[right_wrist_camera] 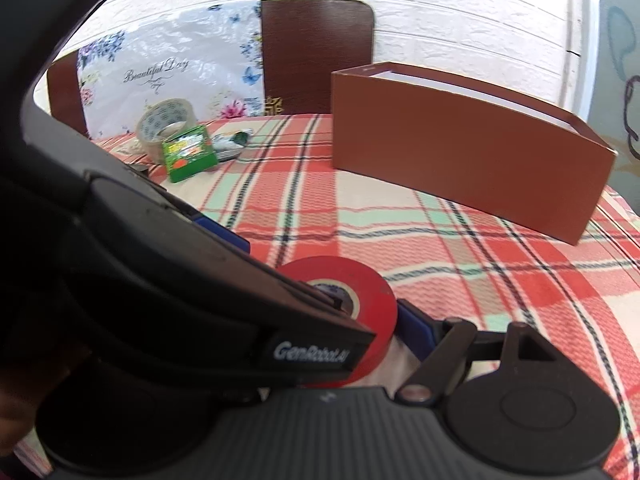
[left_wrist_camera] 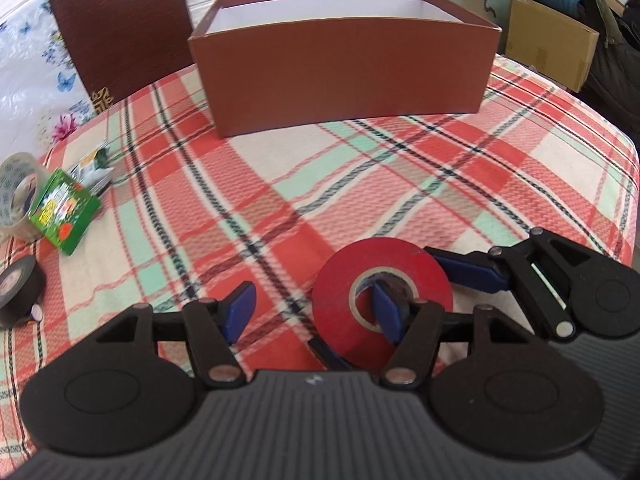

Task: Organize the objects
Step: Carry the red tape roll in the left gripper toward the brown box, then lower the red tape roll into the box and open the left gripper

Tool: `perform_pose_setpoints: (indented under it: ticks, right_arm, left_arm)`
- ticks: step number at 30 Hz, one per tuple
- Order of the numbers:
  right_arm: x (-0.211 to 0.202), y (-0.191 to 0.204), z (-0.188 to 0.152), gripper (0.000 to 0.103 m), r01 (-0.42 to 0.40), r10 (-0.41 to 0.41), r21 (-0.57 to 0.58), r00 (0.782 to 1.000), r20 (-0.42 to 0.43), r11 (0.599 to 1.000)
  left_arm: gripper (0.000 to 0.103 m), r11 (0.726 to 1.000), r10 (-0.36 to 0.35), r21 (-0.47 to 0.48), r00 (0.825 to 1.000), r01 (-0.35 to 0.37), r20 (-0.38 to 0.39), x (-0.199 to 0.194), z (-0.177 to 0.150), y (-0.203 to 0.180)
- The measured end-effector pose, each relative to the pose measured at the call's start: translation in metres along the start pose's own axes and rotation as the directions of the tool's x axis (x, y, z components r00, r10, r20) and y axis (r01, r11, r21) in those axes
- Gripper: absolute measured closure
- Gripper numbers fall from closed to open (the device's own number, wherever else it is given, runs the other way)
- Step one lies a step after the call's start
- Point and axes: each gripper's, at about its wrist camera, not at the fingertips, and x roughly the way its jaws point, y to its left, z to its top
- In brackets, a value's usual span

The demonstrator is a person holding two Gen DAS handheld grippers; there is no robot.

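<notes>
Left tongs (left_wrist_camera: 316,306) are spread, one pad poking through the red tape (left_wrist_camera: 382,294). Right tongs (right_wrist_camera: 404,316) sit just outside it, mostly hidden by the left ones, so can't tell their grip.

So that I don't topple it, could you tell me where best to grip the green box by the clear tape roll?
Probably its two narrow side edges, coming from above: the green box stands tilted, its back close against the clear tape roll.

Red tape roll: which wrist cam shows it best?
Left wrist view: the red tape roll shows nearly whole, with a blue finger pad in its core. In the right wrist view the left gripper's body covers the roll's left half.
</notes>
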Motion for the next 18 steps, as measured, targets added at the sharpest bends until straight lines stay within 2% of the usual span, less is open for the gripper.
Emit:
perform_pose_setpoints:
  ticks: [18]
  right_arm:
    - [-0.003,-0.012,0.004,0.026,-0.009,0.008,0.036,0.999,0.046,0.999]
  left_arm:
    - [0.037,1.0,0.021,0.02,1.0,-0.022,0.012,-0.004,0.013,-0.007]
